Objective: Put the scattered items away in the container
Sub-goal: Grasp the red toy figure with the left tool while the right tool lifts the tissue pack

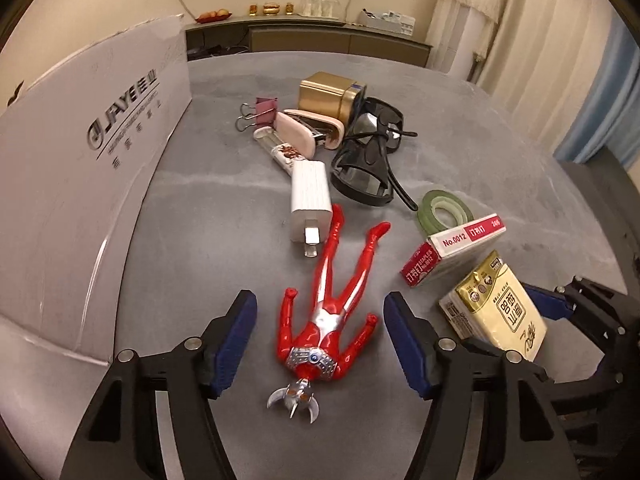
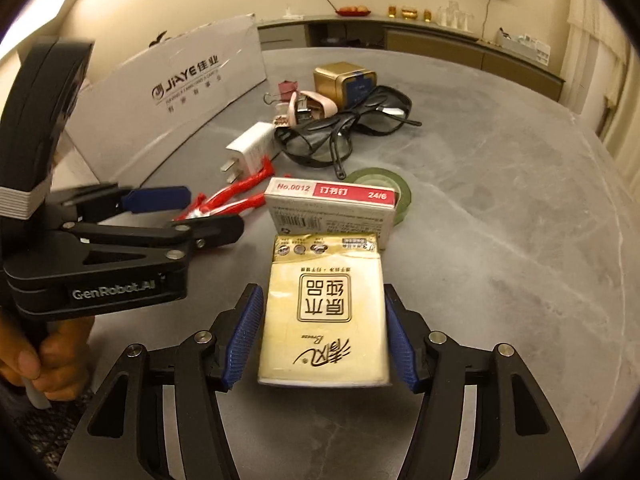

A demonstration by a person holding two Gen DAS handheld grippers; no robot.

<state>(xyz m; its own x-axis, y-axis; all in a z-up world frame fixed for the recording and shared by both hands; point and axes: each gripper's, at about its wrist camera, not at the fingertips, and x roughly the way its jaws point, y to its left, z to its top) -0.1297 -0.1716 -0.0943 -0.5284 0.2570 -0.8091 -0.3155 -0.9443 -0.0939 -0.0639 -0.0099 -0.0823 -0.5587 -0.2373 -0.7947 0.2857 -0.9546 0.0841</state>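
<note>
White cardboard box (image 1: 92, 168) standing at far left of grey stone-look table (image 1: 500, 168), inside hidden, opening out of frame. Clutter still on the tabletop, none visibly boxed. Left gripper (image 1: 320, 344) spread wide around red and silver plastic hero figure (image 1: 332, 304), pads clear of it; thin limbs likely to twist out of a squeeze. Right gripper (image 2: 322, 340) straddling yellow tissue pack (image 2: 326, 312), contact hard to judge; soft wrapper apt to crumple, nudging red and white staple box (image 2: 332, 204) touching its far end.
</note>
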